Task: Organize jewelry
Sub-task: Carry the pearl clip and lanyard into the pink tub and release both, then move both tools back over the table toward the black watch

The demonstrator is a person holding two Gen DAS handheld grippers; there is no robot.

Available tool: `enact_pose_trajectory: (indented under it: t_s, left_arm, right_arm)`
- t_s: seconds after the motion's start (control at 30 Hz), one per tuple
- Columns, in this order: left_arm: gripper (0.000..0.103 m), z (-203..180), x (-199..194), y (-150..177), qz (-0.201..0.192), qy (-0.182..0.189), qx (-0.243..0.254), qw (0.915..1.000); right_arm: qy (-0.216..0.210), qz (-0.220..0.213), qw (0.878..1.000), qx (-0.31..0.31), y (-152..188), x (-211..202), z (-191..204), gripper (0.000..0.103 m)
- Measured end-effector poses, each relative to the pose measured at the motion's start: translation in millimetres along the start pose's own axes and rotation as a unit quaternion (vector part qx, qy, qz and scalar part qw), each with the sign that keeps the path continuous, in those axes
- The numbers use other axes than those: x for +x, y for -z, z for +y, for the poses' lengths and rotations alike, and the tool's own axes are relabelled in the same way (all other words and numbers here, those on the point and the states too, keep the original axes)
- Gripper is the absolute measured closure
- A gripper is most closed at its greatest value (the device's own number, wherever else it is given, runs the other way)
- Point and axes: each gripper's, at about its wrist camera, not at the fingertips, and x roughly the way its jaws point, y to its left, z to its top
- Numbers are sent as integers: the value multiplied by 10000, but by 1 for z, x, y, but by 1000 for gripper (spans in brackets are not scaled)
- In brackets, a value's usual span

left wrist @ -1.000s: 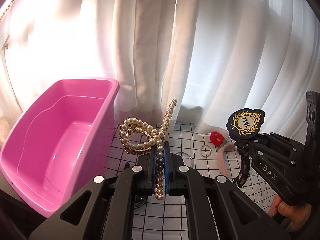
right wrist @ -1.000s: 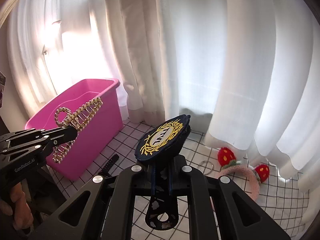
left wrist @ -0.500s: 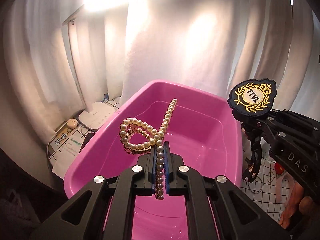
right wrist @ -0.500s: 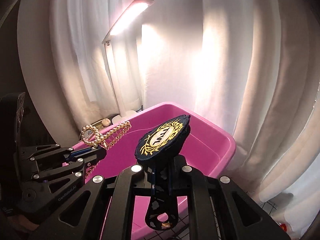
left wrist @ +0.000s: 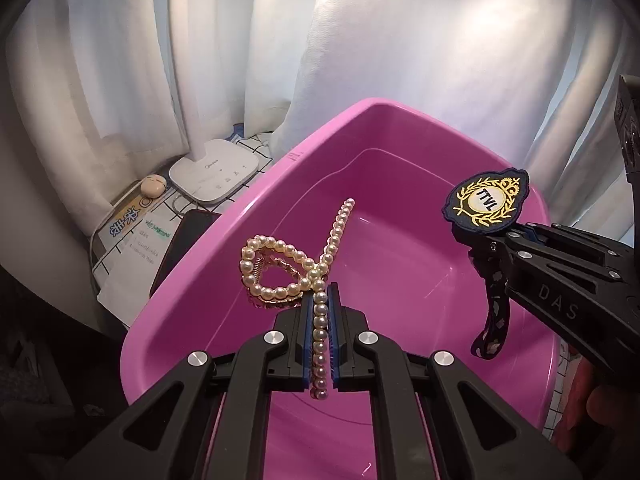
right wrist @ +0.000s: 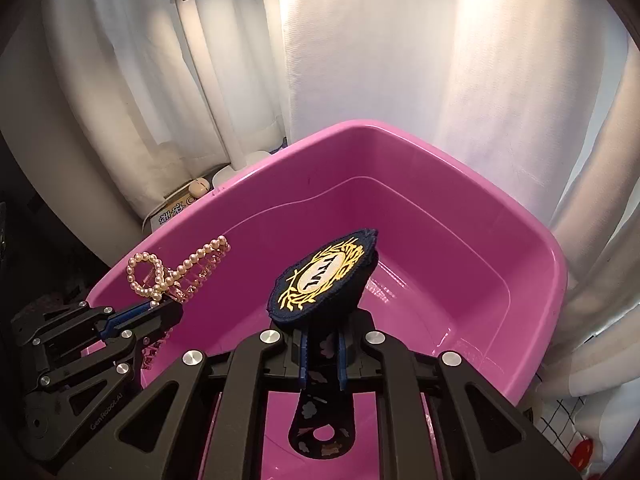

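White curtains (left wrist: 360,40) behind, pink tub (right wrist: 440,184) below: left gripper (left wrist: 320,300) pinches the pearl hair clip (left wrist: 296,264) over the tub's left side, right gripper (right wrist: 320,344), jaws opening, still cradles the badge clip (right wrist: 324,276), presumably for dropping in; only the left view shows a lamp base (left wrist: 214,170).

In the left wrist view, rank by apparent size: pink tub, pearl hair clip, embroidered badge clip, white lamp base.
1. Pink tub, by far the largest.
2. Pearl hair clip.
3. Embroidered badge clip and white lamp base look alike; the base lies farther back, so their order is unsure.
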Motion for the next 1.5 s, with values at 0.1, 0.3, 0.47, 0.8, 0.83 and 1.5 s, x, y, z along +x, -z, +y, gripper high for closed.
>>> enact_pose_trajectory:
  t_s: [0.1, 0.3, 0.47, 0.8, 0.83, 1.5]
  left_arm:
    - [92, 1, 3, -1, 130, -35, -69, 9999]
    - [13, -3, -14, -7, -303, -289, 81, 9991]
    - [12, -8, -16, -9, -282, -357, 82, 9989]
    - [7, -18, -36, 4, -339, -387, 25, 9987]
    - [7, -20, -39, 5, -367, -393, 41, 9985]
    - [6, -99, -115, 37, -783, 299, 566, 9949]
  right_arm:
    - [120, 42, 9998, 127, -1, 0, -5, 55]
    - [303, -8, 9993, 208, -1, -5, -10, 49]
    - [373, -51, 9988, 313, 4, -11, -16, 49]
    - [518, -374, 9966, 526, 19, -47, -28, 45]
    - [538, -420, 9962, 545, 19, -52, -28, 44]
    - [1282, -1214, 9728, 1501, 127, -189, -106, 37]
